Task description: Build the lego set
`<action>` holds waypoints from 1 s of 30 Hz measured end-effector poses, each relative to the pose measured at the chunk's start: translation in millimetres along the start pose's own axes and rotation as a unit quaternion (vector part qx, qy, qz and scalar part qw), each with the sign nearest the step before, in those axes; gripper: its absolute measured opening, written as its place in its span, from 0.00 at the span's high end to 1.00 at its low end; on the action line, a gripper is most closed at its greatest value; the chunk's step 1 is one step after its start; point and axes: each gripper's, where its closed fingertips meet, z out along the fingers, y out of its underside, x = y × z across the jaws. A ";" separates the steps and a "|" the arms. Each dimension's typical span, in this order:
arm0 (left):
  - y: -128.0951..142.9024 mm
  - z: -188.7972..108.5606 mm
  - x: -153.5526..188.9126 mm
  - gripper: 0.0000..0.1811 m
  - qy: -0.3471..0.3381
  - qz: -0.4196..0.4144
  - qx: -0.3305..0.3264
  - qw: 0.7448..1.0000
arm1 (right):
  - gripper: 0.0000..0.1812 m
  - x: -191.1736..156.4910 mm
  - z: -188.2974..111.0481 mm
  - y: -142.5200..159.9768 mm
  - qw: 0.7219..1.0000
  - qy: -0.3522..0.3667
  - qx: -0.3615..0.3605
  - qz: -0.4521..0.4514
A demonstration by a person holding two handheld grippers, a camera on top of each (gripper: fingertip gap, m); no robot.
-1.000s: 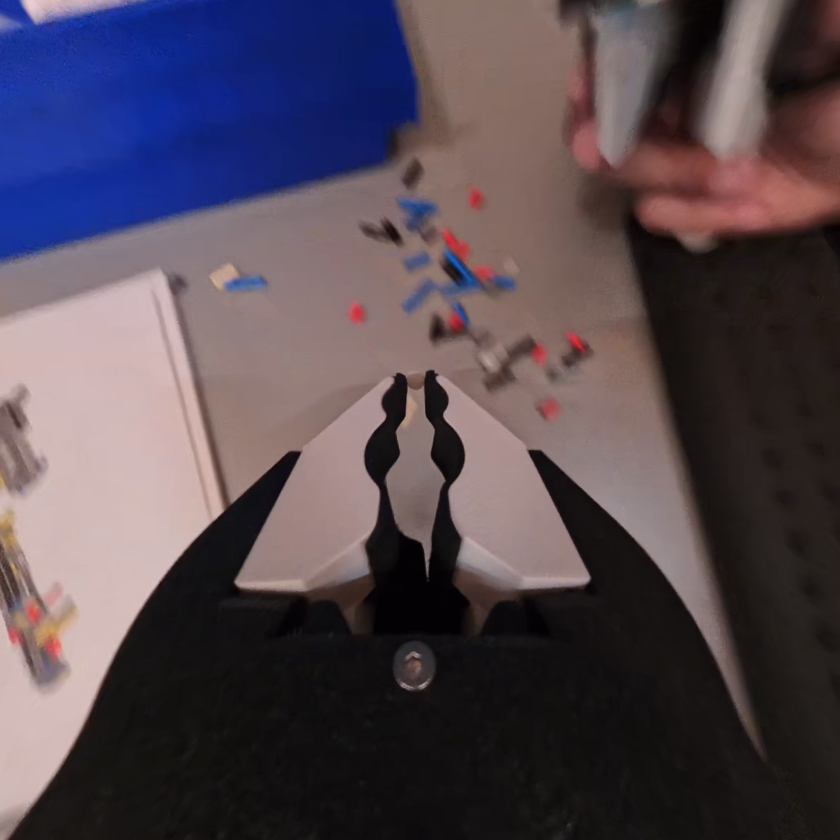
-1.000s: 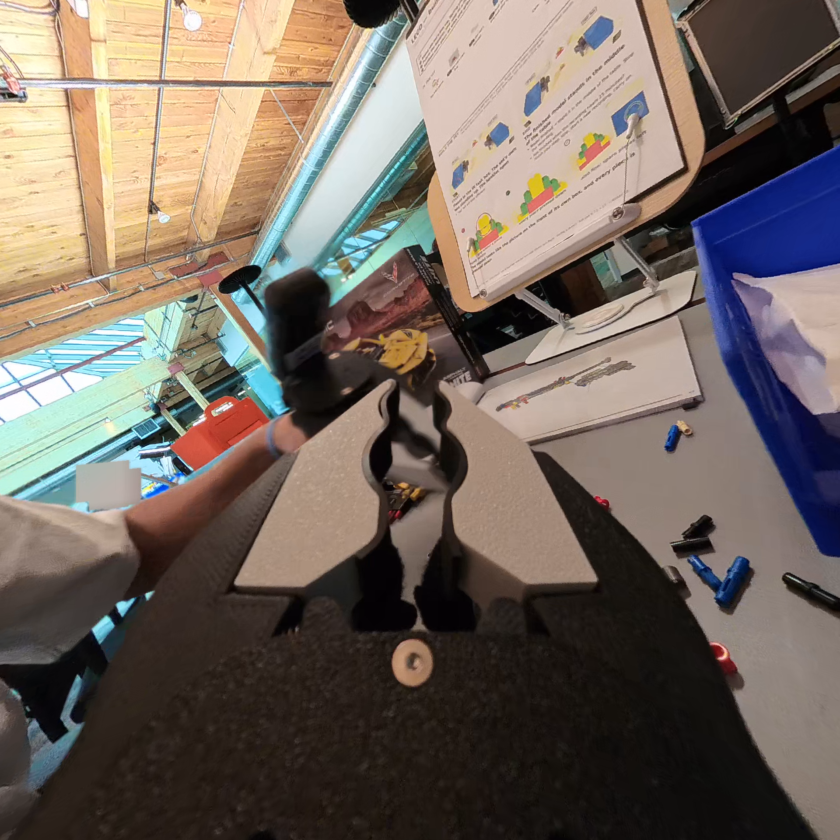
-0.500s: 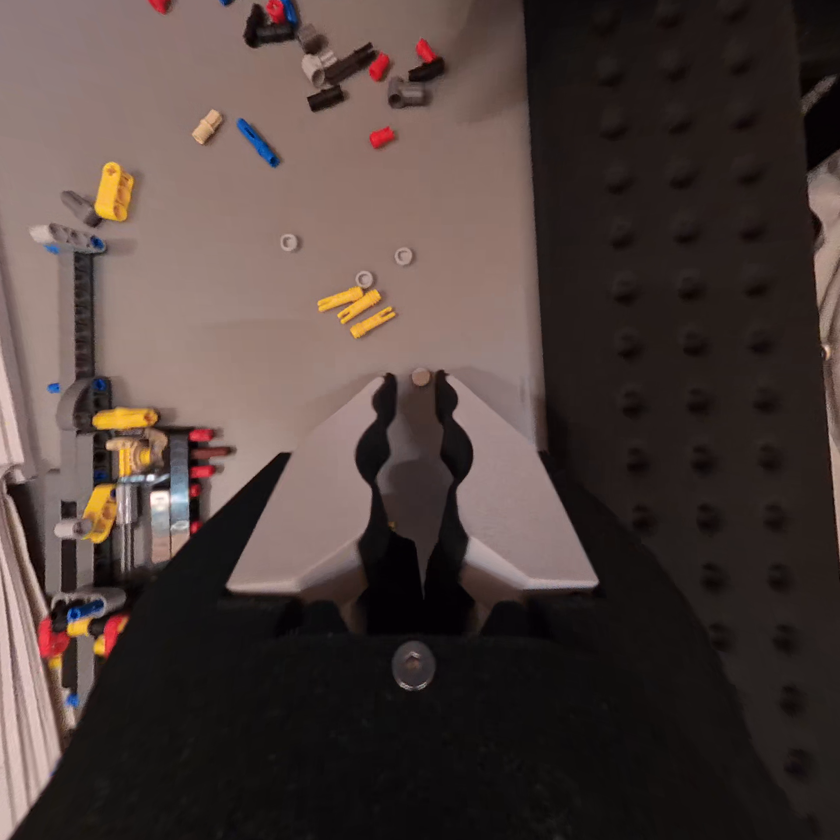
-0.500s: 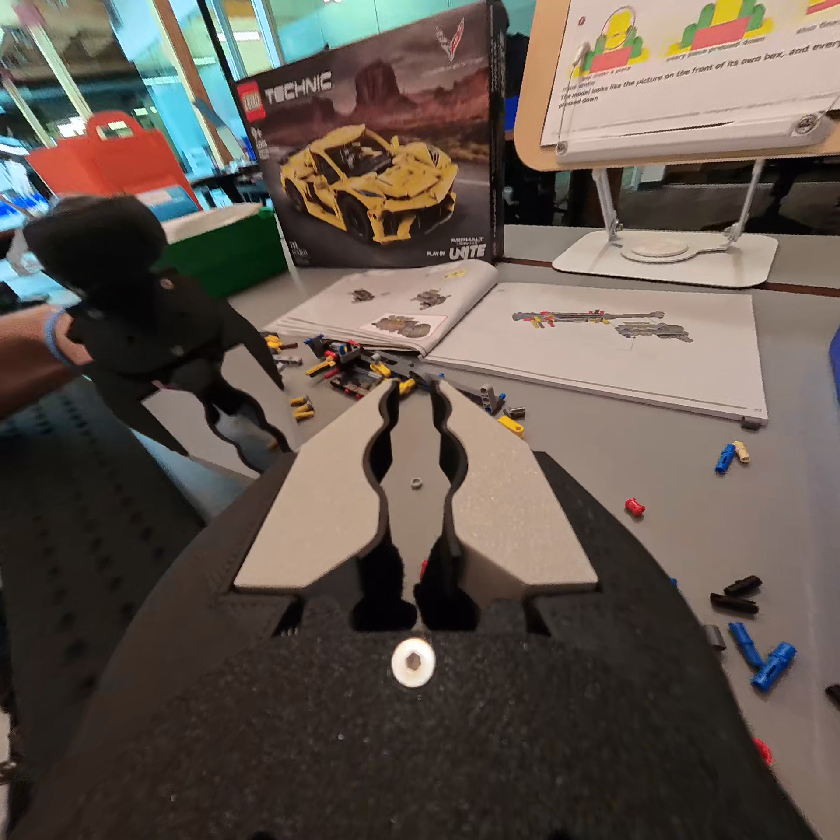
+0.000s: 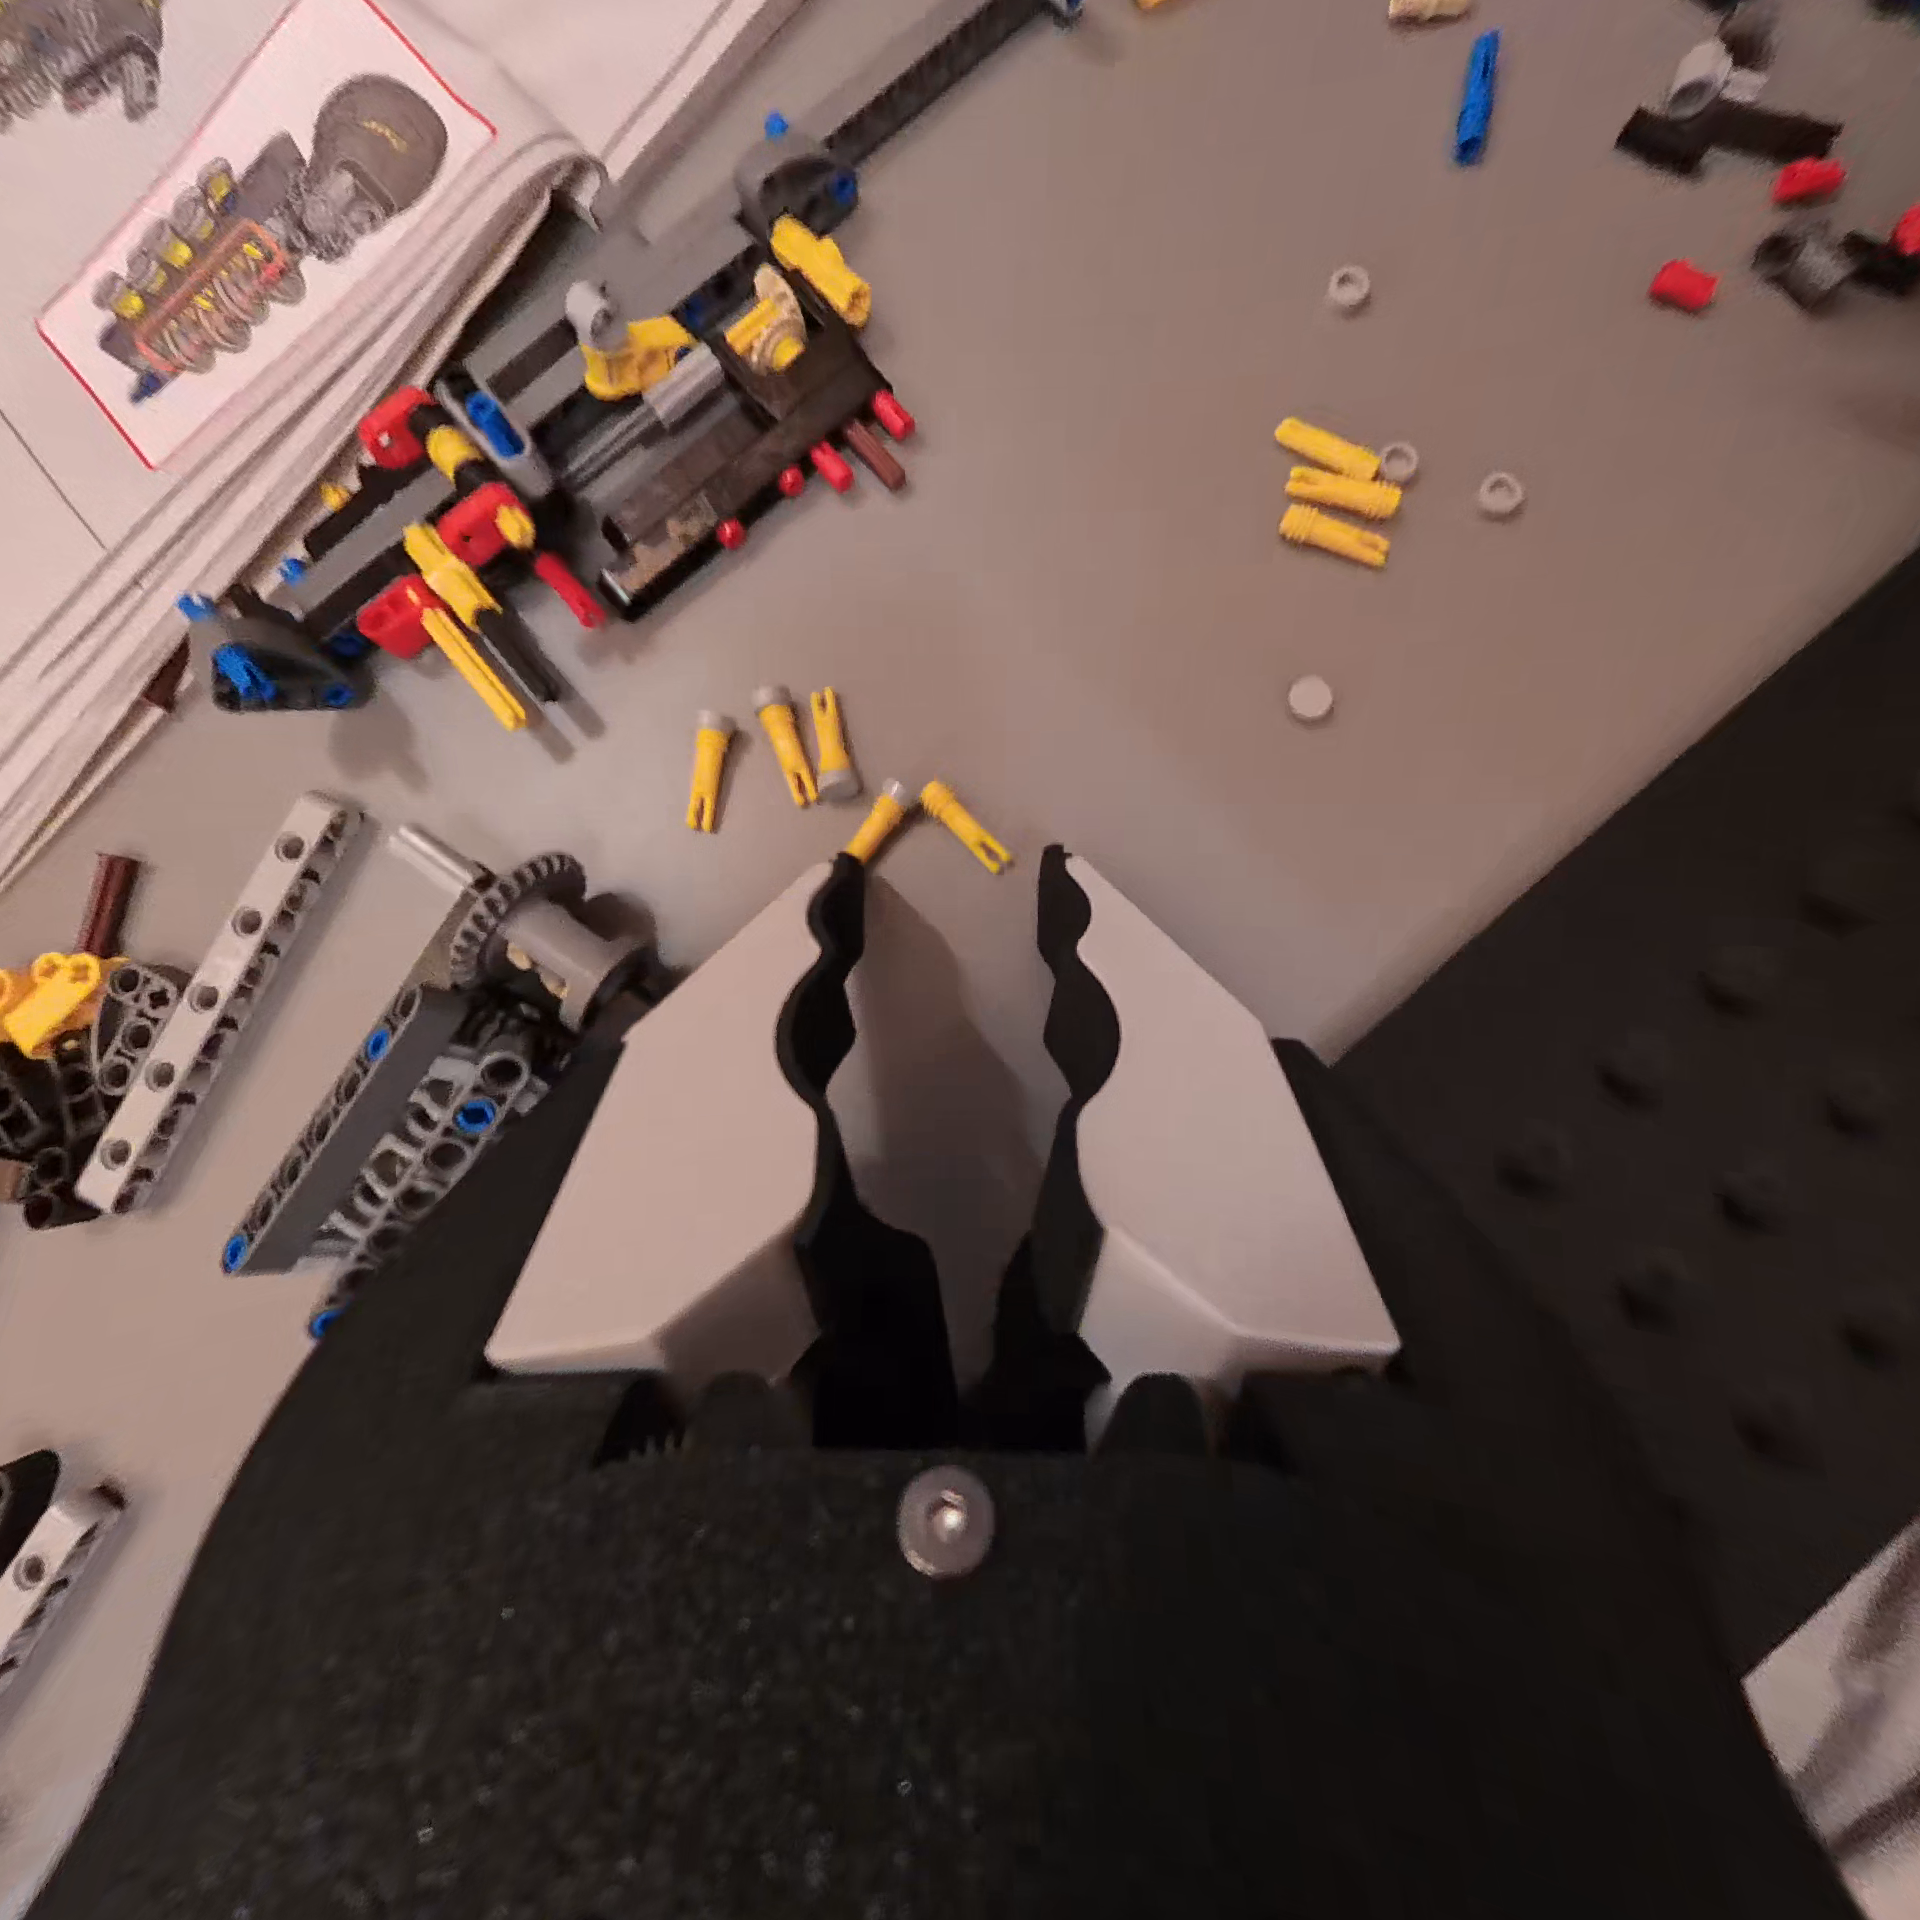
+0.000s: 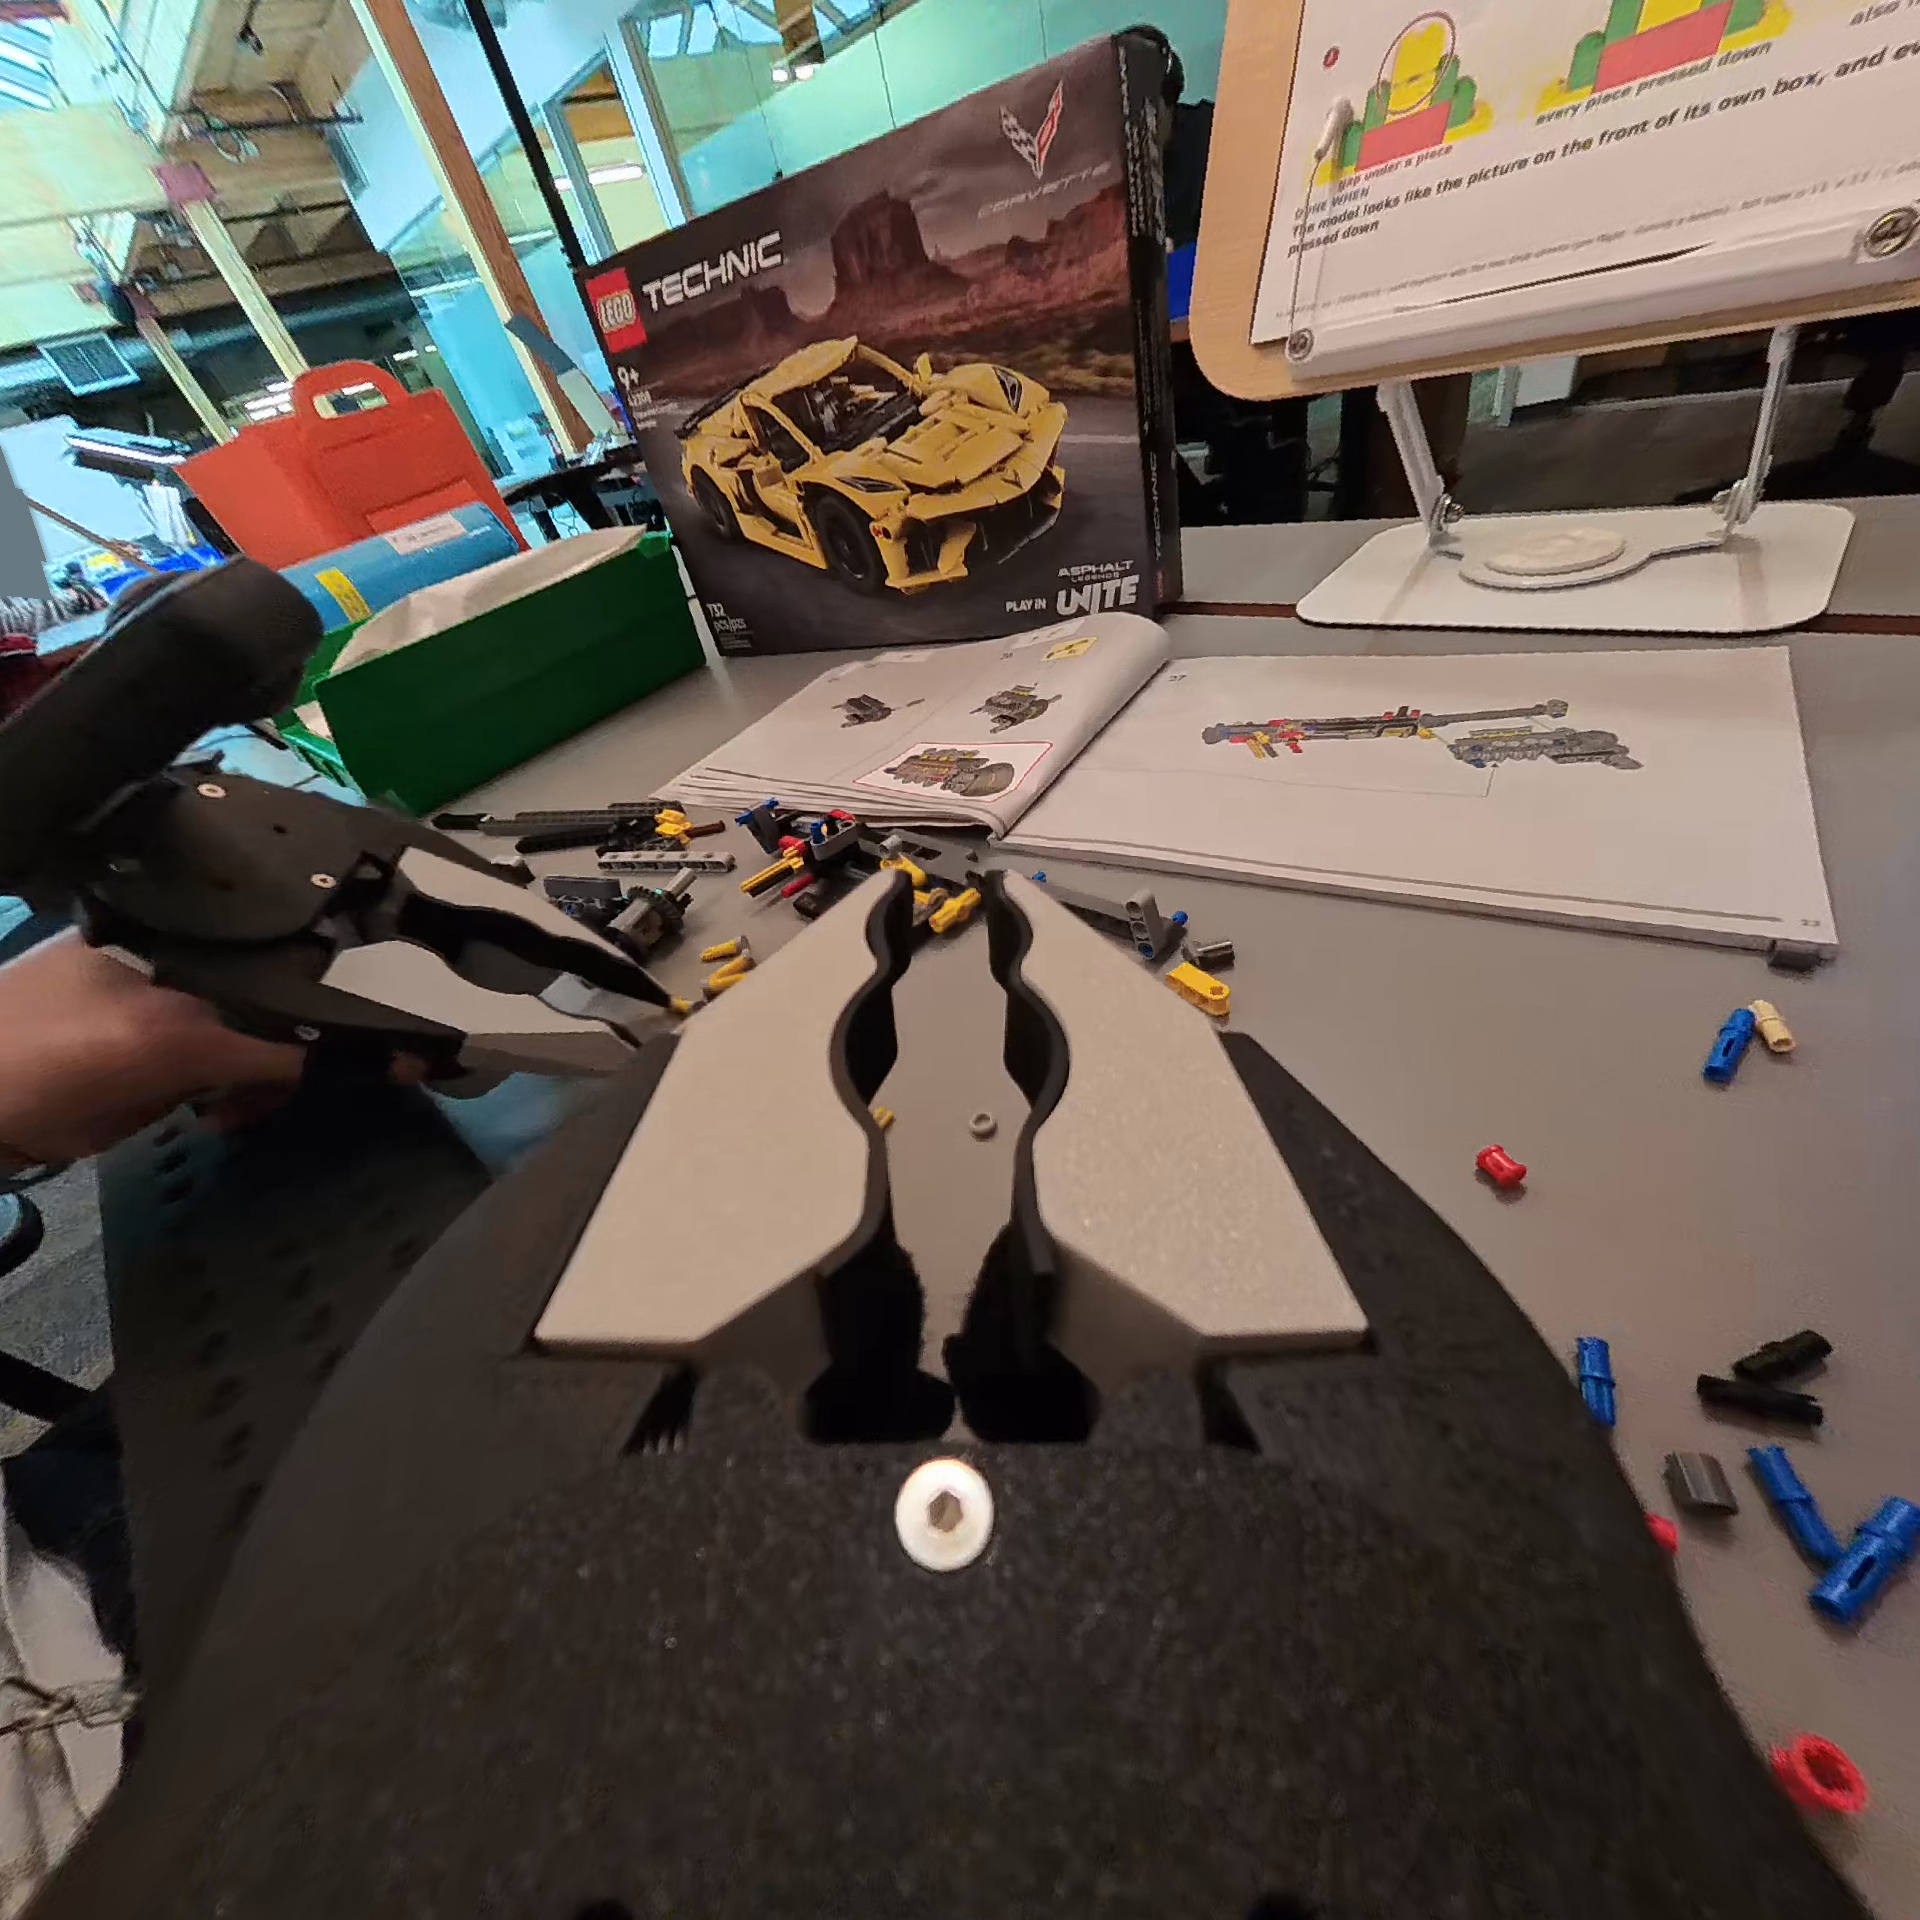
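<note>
lying scattered: lego pieces (image 5: 1335, 494) on grey table (image 5: 1091, 312), workshop behind.

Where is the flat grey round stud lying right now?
In the left wrist view, the grey round stud lies alone on the grey table, up and right of the open left gripper, below three yellow pins.

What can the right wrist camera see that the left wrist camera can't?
Only the right wrist view shows the set's box with a yellow car, the green bin, the red bag, the board on a stand and the left gripper from outside.

Only the left wrist view shows the black studded mat clearly, the three yellow pins by two grey rings and the grey gear piece.

Both show the grey table, the open instruction booklet and the half-built model beside it. Both grippers are open.
</note>
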 end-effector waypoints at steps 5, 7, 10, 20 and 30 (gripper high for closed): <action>-5.5 7.6 9.4 0.93 0.020 0.002 -0.009 1.000 | 0.93 -1.0 -1.8 -1.6 1.000 -0.009 0.007 0.009; -5.9 8.2 11.3 0.97 0.024 0.013 -0.010 1.000 | 0.93 -2.0 -1.7 -1.4 1.000 -0.011 0.006 0.008; -9.7 4.3 17.1 0.98 0.048 0.055 0.006 0.997 | 0.93 -12.3 1.0 0.5 0.999 -0.036 -0.002 0.007; -74.4 -72.7 55.0 0.98 -0.030 0.402 0.259 0.878 | 0.90 -121.2 22.1 23.8 0.931 -0.302 -0.124 0.161; -76.2 -89.5 66.8 0.98 -0.033 0.439 0.300 0.846 | 0.95 -135.6 18.7 21.1 0.904 -0.362 -0.111 0.199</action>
